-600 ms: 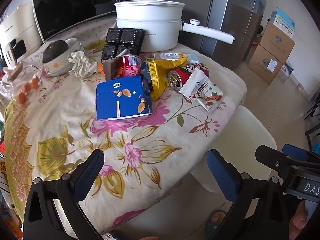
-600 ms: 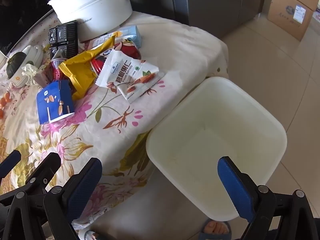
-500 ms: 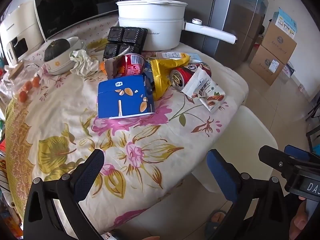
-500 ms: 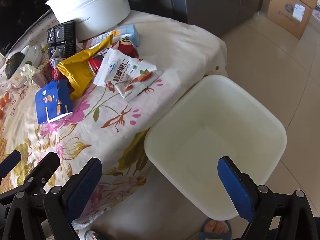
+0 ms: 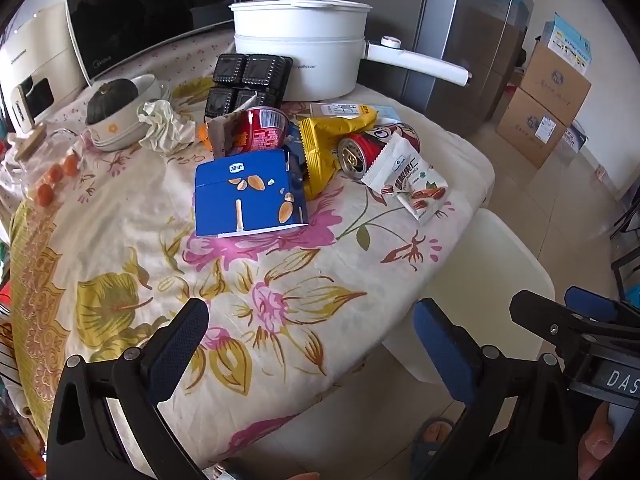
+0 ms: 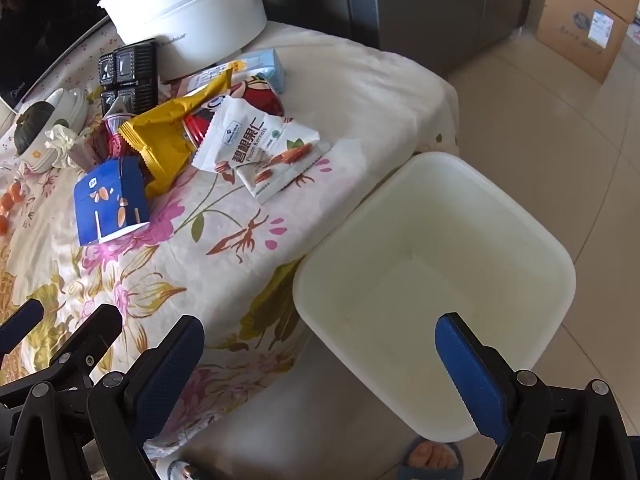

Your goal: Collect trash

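Task barely started — bin [image 6: 520,216] empty, all wrappers, blue box [image 5: 250,194], can [image 5: 360,150] on surface [image 5: 120,248]. My left hand-held gripper [image 5: 312,336] and right hand-held gripper [image 6: 320,356] both released, grasping nothing.

Black hand-held gripper [image 5: 308,340], blue finger pads [image 5: 440,344]

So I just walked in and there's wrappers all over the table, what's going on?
A person holds two grippers over the near table edge. Both the left gripper and right gripper are open and empty. The blue snack box, yellow bag, red can and pecan packet lie untouched; the white bin beside the table looks empty.
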